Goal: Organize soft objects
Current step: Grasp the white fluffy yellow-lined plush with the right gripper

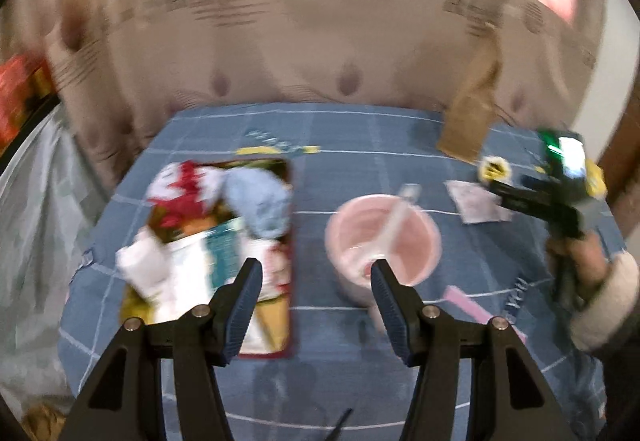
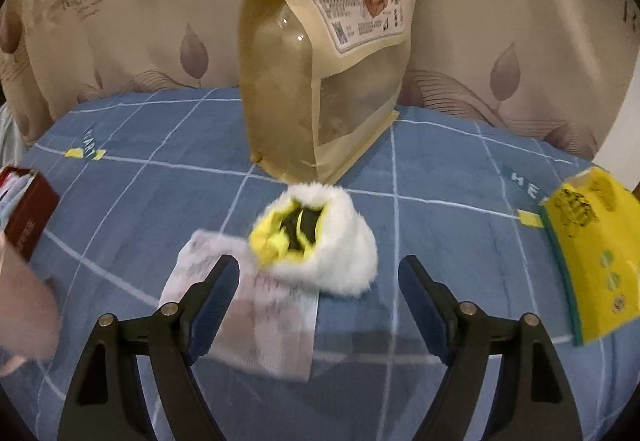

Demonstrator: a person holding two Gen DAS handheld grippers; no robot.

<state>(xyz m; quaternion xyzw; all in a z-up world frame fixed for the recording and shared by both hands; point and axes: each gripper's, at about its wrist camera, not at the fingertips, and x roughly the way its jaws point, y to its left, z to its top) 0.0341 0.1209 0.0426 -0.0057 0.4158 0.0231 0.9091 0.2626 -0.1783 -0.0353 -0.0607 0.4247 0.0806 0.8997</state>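
On blue bedspread (image 2: 440,169): fluffy white toy (image 2: 336,245) touching sock (image 2: 256,313), near back edge; right gripper (image 2: 316,297) spread, empty; left gripper (image 1: 316,301) spread above pink bowl (image 1: 384,237).

Tall pouch (image 2: 320,61) blocks behind fluffy toy (image 2: 320,241).

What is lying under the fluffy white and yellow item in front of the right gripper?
The fluffy white and yellow item rests partly on a flat white printed cloth, which lies on the blue checked bedsheet. The cloth's covered part cannot be seen.
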